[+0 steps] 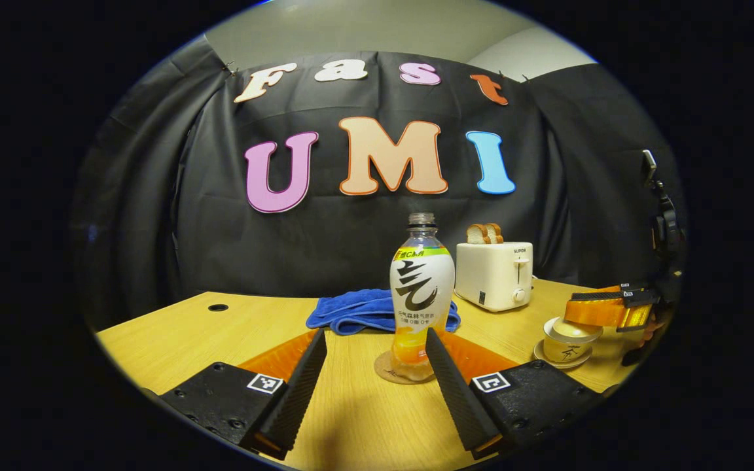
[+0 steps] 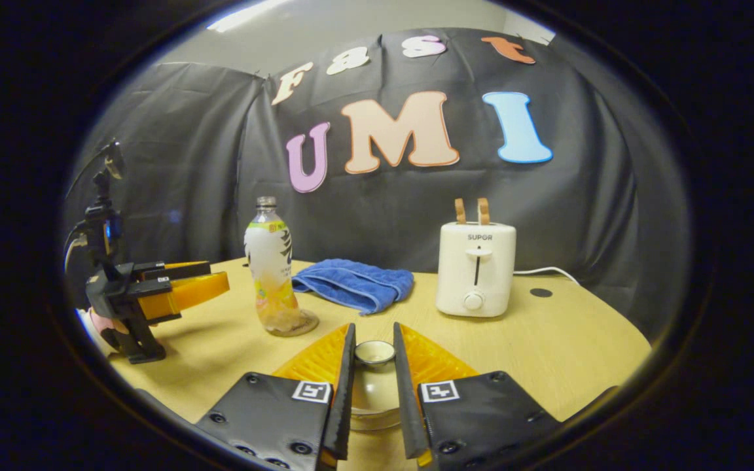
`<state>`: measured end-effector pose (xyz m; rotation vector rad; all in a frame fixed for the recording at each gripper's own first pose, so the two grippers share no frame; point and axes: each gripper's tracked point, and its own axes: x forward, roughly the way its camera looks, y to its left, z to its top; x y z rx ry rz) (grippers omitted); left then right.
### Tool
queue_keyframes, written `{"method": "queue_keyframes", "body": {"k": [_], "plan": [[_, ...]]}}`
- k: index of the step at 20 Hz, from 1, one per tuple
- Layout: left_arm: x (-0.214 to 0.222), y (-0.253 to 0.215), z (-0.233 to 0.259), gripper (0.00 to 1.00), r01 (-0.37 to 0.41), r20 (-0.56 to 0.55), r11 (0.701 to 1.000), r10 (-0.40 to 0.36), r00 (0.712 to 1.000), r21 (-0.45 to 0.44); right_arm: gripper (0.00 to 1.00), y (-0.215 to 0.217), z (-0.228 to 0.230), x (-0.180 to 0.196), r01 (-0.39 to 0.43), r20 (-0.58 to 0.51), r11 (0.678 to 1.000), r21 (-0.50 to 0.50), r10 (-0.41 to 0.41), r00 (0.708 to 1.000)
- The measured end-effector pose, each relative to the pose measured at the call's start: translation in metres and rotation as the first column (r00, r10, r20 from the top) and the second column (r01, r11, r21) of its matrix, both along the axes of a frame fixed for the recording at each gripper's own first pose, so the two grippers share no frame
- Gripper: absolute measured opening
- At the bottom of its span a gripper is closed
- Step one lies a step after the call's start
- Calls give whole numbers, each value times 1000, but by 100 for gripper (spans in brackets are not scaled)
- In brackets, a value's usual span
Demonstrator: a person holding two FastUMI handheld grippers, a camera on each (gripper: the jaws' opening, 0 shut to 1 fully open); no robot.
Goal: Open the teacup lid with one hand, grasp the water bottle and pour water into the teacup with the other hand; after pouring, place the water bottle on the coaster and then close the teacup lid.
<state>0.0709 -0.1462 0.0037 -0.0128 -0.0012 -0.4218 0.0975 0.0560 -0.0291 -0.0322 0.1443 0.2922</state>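
The uncapped water bottle (image 1: 421, 288) stands upright on the round coaster (image 1: 395, 373), just ahead of my left gripper (image 1: 376, 333), which is open with its fingers either side of the bottle's base. At the right, the teacup (image 1: 561, 350) sits on its saucer with the lid (image 1: 573, 329) on top, and my right gripper (image 1: 586, 314) reaches over it. In the right gripper view, my right gripper (image 2: 374, 333) is shut on the lid's knob (image 2: 375, 352), with the lid (image 2: 372, 392) below. The bottle (image 2: 271, 268) and left gripper (image 2: 216, 280) are at the left.
A white toaster (image 1: 495, 275) holding bread slices stands at the back right of the wooden table (image 1: 174, 340). A folded blue cloth (image 1: 357, 311) lies behind the bottle. A hand (image 2: 99, 327) holds the left gripper at the table's left edge.
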Motion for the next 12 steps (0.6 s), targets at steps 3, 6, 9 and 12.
{"method": "queue_keyframes", "body": {"k": [3, 6, 9, 12], "plan": [[0, -1, 3, 89, -11, 1, 1000, 11, 1000, -1, 37, 7, -3, -1, -21, -24, 1000, -7, 21, 1000], [0, 7, 1, 89, -22, 5, 1000, 22, 1000, -3, 36, 7, -5, -2, -17, -27, 1000, -10, 17, 999], [0, 13, -2, 89, -29, 7, 1000, 29, 1000, -4, 36, 6, -5, -2, -14, -30, 1000, -7, 13, 999], [0, 15, -2, 89, -34, 9, 999, 34, 999, -3, 41, 8, -5, -6, -19, -30, 1000, -4, 19, 999]]}}
